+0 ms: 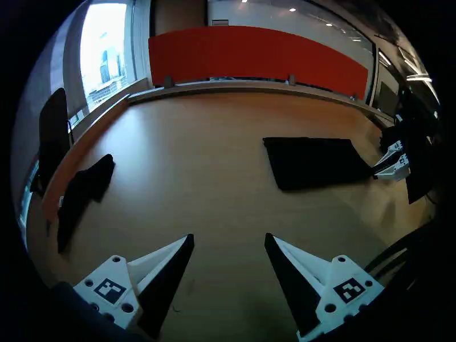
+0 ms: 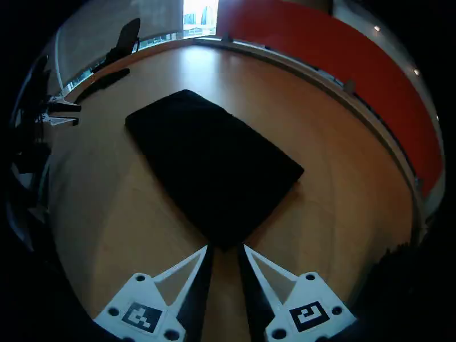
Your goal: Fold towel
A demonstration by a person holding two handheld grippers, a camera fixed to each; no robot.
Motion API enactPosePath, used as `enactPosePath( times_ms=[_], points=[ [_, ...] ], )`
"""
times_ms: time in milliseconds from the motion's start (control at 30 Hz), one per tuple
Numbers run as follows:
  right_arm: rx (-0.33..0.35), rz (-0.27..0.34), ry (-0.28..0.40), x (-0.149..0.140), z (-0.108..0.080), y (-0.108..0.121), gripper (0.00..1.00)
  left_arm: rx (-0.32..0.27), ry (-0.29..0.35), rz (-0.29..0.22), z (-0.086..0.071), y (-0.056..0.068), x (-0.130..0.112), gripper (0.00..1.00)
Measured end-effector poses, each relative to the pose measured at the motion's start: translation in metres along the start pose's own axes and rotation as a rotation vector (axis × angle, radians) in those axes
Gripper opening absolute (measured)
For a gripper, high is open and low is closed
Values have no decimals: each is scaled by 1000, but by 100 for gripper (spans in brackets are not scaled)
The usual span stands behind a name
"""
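Black towel (image 2: 214, 159) flat on table (image 2: 342, 171), near corner at narrowly parted right claw (image 2: 225, 249), left claw (image 1: 229, 239) released, well apart

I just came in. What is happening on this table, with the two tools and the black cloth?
A person is holding two tongs to fold a black towel. It lies flat on the wooden table as a neat rectangle. The right tongs sit at its near corner, jaws only narrowly apart, and do not seem to grip it. The left tongs hover wide open over bare wood, away from the towel. A second dark cloth lies crumpled near the table's edge.
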State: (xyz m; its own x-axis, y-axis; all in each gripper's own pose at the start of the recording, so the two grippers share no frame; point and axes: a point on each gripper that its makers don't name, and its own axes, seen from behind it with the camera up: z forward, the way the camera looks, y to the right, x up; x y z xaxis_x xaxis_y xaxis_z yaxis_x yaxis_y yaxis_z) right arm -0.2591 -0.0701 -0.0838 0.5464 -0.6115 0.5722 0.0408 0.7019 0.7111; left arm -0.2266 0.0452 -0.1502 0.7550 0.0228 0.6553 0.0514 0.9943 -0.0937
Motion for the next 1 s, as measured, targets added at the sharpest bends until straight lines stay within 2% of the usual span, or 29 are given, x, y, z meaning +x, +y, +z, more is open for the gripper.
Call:
enactPosePath(
  times_ms=[133,400,700,1000],
  points=[
    [5,-3,-2,0,1,0,30,0,-2,0,-2,0,-1,92],
    [8,-7,2,1,1,0,5,-2,-1,3,-3,1,-1,92],
    [-13,1,45,16,-10,3,3,-10,3,-11,-5,4,2,92],
    [-42,6,78,28,-27,11,3,-9,15,-1,-7,4,6,92]
  ],
)
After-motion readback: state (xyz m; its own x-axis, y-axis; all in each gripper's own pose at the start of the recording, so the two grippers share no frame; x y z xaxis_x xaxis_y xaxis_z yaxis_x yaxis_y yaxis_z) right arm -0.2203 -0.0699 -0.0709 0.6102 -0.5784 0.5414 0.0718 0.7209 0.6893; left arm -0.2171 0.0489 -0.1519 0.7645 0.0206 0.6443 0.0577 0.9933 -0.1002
